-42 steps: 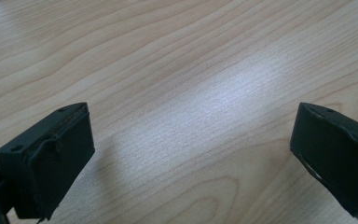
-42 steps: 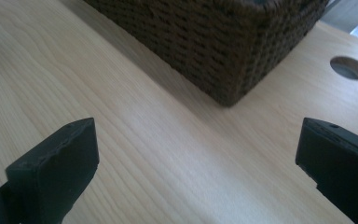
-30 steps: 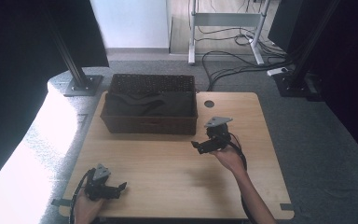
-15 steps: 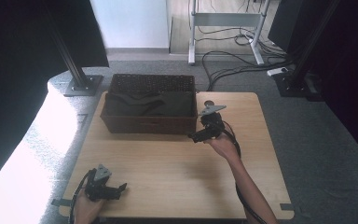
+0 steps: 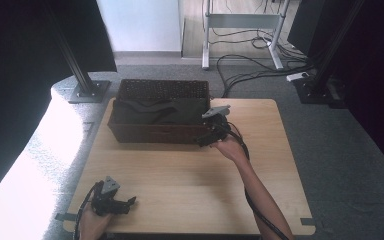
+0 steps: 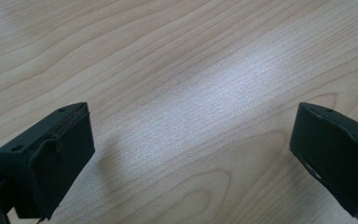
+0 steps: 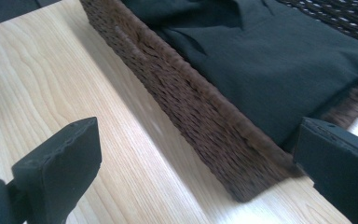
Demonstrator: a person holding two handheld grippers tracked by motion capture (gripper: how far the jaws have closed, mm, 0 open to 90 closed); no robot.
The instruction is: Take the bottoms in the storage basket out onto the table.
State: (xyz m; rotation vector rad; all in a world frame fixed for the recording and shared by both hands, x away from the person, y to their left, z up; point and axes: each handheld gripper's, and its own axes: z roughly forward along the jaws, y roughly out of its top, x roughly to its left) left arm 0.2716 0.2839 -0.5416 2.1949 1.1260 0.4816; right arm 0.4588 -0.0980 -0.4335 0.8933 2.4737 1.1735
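Two grippers, both with jaws wide apart: my right gripper (image 5: 207, 141) is at the basket's (image 5: 155, 134) near right corner, toward the table's far edge. Dark cloth (image 7: 279, 70) inside looks soft and light; I'd pinch a fold. Left gripper (image 5: 128, 202) hovers at the near-left corner.

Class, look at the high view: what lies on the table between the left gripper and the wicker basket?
Nothing: bare wooden table separates the left gripper from the basket, as the high view shows.
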